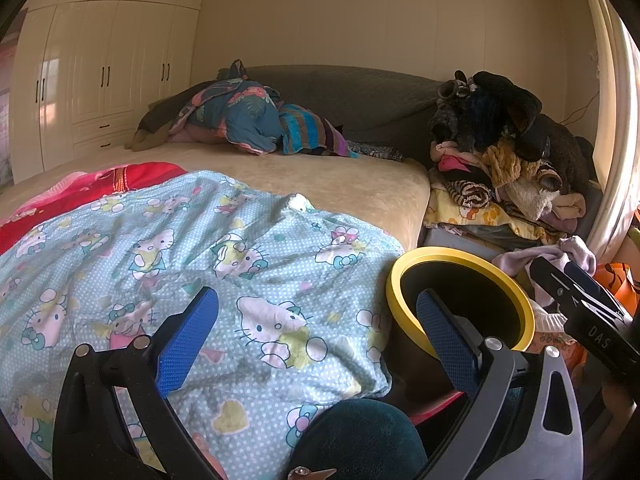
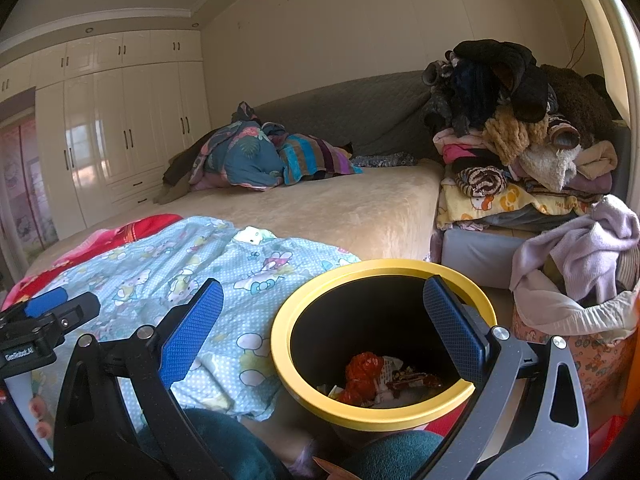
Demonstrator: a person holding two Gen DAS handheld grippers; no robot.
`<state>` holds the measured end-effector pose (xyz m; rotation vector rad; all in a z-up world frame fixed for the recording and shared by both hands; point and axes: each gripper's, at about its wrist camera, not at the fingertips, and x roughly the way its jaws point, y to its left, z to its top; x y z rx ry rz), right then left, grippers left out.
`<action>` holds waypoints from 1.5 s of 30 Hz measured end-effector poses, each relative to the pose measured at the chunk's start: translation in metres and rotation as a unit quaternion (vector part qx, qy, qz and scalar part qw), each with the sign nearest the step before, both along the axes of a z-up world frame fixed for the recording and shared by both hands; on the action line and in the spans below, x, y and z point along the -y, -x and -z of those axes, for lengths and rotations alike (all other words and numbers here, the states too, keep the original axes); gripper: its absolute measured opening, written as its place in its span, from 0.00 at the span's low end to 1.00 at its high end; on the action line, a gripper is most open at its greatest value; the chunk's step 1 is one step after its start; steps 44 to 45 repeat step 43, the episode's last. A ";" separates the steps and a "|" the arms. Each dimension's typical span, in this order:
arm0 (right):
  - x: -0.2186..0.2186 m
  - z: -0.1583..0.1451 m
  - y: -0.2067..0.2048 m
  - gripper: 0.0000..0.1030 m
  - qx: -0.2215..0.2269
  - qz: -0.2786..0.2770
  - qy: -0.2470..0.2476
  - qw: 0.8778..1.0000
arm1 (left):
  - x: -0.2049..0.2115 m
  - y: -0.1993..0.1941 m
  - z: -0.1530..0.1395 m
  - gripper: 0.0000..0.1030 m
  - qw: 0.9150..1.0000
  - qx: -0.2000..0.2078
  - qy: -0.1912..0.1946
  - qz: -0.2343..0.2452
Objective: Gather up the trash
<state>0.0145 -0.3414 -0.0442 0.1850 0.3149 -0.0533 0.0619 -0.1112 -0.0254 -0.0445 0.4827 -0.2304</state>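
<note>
A black trash bin with a yellow rim (image 2: 384, 266) stands beside the bed, just below my right gripper (image 2: 324, 330). That gripper is open, and its right blue pad (image 2: 456, 328) hangs over the bin's mouth. Inside the bin lie a crumpled red wrapper (image 2: 362, 366) and a brown wrapper (image 2: 412, 380). My left gripper (image 1: 316, 340) is open with nothing between its pads, over the blue cartoon-cat quilt (image 1: 200, 248). The bin's rim (image 1: 460, 252) shows to its right, with the right pad (image 1: 444, 340) in front of it.
A beige bed (image 2: 340, 208) carries bundled blankets (image 2: 256, 152) at the far end and a red cover (image 1: 120, 180). Stacked clothes (image 2: 520, 128) and a basket with a lilac garment (image 2: 580, 256) stand on the right. White wardrobes (image 1: 100, 68) line the left wall.
</note>
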 end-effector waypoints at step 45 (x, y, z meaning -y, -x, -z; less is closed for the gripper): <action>-0.298 -0.013 -0.050 0.90 -0.109 -0.419 0.040 0.900 | -0.337 0.062 0.038 0.94 0.891 -0.126 -0.005 -0.436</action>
